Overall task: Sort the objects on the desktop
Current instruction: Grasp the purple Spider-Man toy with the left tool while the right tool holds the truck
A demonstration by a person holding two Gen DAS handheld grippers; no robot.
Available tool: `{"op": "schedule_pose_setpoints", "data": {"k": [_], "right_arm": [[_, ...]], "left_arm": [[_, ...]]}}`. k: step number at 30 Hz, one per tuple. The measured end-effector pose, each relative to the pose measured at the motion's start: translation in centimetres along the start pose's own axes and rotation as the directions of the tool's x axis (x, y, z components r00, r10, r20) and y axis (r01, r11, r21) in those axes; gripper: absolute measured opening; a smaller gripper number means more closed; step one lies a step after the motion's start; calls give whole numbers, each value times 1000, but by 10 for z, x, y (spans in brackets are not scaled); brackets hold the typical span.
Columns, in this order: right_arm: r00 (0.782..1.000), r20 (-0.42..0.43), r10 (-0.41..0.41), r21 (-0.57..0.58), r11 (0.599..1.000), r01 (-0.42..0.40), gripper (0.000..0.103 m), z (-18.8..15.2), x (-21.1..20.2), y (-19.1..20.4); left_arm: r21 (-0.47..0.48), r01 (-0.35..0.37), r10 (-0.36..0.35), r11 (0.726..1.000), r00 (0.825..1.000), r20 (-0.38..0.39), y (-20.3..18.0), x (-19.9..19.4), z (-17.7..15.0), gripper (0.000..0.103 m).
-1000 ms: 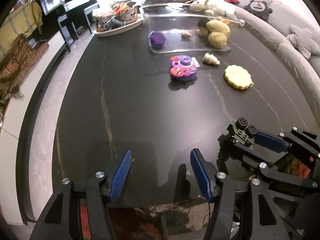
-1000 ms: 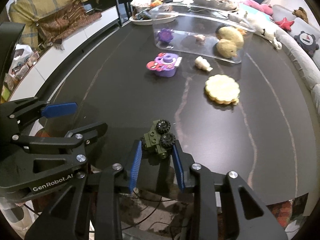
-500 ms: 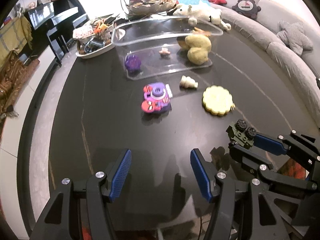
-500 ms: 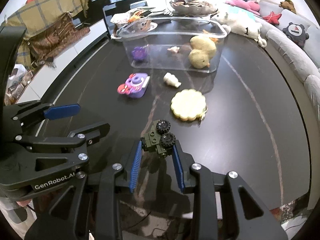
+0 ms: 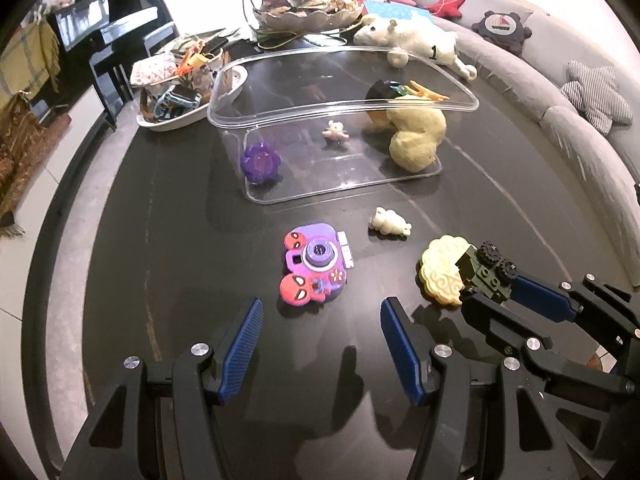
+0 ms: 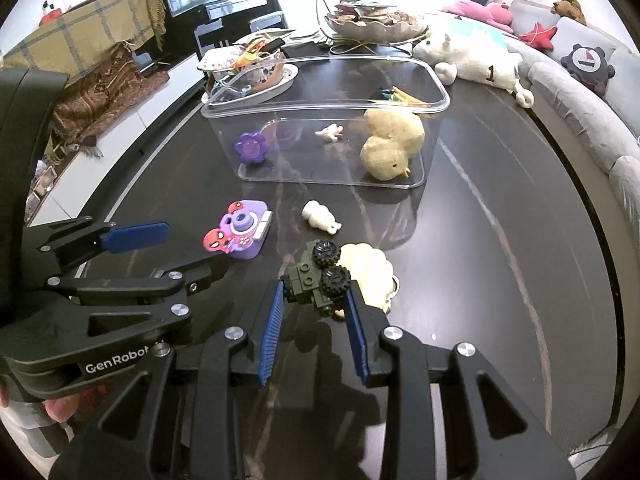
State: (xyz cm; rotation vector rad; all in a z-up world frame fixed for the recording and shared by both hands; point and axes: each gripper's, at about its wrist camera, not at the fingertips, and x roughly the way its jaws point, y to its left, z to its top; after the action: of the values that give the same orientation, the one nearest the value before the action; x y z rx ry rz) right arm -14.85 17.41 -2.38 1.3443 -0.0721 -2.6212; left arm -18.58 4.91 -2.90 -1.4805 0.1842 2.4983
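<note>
My right gripper (image 6: 316, 300) is shut on a green brick car with black wheels (image 6: 318, 280) and holds it above the table, over the yellow scalloped pad (image 6: 370, 268). The car also shows in the left wrist view (image 5: 486, 272). My left gripper (image 5: 320, 320) is open and empty, just short of the purple toy camera (image 5: 316, 268). A small cream figure (image 5: 389, 222) lies beyond. The clear plastic bin (image 5: 340, 196) holds a purple flower (image 5: 260, 162), a small pink figure (image 5: 335, 131) and a yellow plush duck (image 5: 416, 136).
A white tray of clutter (image 5: 176, 100) and a glass bowl on a stand (image 5: 308, 12) sit behind the bin. A white plush sheep (image 5: 416, 38) lies at the far right. A grey sofa (image 5: 580, 92) curves along the table's right edge.
Both grippers have moved forward towards the bin. The right gripper carried the green car along and now holds it over the yellow pad. The left gripper stays open.
</note>
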Motion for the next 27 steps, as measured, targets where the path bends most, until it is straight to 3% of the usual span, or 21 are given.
{"op": "schedule_pose_setpoints", "data": {"k": [27], "right_arm": [[1000, -17, -22, -5, 1000, 22, 28, 17, 31, -16]], "left_arm": [[2, 25, -25, 1000, 1000, 0, -3, 42, 17, 58]]}}
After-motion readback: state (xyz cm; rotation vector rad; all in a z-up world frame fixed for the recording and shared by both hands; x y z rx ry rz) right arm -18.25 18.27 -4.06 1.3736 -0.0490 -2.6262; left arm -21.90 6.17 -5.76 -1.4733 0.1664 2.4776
